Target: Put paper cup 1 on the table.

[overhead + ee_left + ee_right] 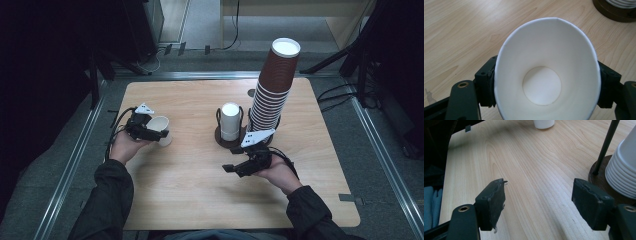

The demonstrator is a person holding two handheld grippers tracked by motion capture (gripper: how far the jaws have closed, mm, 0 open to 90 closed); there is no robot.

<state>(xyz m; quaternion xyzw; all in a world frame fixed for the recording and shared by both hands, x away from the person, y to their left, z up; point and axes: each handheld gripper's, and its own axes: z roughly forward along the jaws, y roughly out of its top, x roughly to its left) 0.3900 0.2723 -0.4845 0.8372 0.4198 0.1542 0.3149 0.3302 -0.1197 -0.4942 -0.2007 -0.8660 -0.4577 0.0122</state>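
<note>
A white paper cup (161,129) (549,75) sits at the table's left, between the jaws of my left gripper (151,132) (546,87). Its mouth faces the left gripper view, and the pads (486,85) press its wall into an oval. My right gripper (231,159) (539,205) hovers low over the wood at centre right, open, nothing between its pads. Just beyond it stands a dark round holder (222,137) (599,176) with an upturned white cup stack (230,121) (624,172), and a tall leaning stack of brown cups (274,85) beside that.
The wooden table (200,200) has a metal-framed floor around it. Cables (340,97) lie at the far right and dark stands at the back. The person's sleeves (107,200) come in from the near edge.
</note>
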